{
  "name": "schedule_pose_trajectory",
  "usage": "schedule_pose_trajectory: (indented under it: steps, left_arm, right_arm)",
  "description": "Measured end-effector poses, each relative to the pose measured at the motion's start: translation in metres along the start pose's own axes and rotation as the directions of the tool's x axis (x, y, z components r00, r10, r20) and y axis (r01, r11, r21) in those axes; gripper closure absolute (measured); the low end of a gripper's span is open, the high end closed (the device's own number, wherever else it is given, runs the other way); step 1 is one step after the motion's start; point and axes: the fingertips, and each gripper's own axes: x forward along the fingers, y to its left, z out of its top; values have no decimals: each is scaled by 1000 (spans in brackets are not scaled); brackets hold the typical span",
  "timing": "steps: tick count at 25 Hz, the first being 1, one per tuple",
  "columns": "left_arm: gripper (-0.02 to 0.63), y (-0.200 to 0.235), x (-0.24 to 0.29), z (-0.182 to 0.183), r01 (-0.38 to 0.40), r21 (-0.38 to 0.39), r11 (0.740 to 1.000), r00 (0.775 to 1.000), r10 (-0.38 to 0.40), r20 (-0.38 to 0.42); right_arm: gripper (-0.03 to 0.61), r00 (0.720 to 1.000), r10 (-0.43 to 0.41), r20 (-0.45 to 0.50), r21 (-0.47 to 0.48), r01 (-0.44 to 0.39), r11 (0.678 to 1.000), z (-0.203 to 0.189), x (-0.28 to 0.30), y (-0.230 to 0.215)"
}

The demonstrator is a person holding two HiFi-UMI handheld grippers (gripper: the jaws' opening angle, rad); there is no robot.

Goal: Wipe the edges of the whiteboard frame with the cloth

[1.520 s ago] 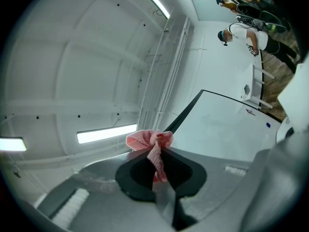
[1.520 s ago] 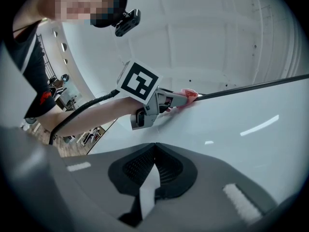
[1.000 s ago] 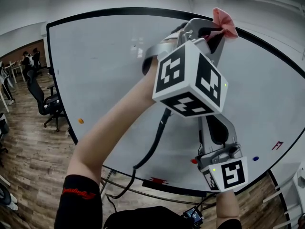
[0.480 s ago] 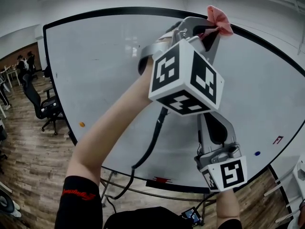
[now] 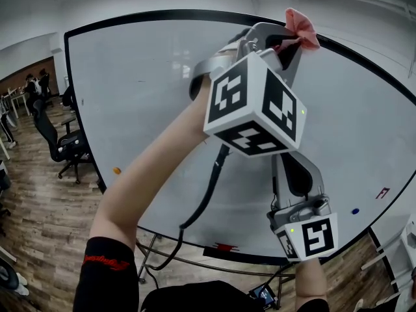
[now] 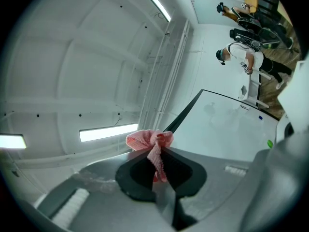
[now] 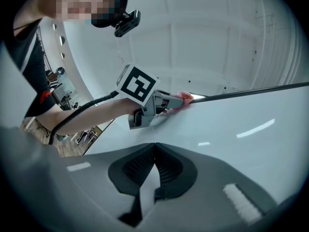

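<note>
The cloth [image 5: 301, 27] – a small pink one – is seen pinched in the jaws of the left gripper [image 5: 290, 43], which are closed tight on a fold of it, the bunched end sticking out past the tips. It is held up at the top of the whiteboard [image 5: 136, 103], pressed to the black frame [image 5: 162, 14] to the right of the middle; in the left gripper view the bunch is seen lying right on that dark strip.

The right gripper [image 7: 153, 148] is carried lower, in front of the board's face, its jaws brought together with nothing between them. No part in the wiping is being taken by it.

The top edge is judged to be the step in hand. How much of the frame has been wiped cannot be read off – no dust or streak is shown either way. The run of the top edge to the right, the two sides and the bottom edge are taken as possibly left to do.
</note>
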Motion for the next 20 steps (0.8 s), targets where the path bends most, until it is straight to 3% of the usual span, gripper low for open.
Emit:
schedule_pose_trajectory:
  steps: [20]
  left_arm:
    - [592, 22, -19, -18, -8, 1, 1000, 1000, 8, -5]
  right_arm:
    - [577, 1000, 21, 6, 44, -21, 999, 1, 25, 26]
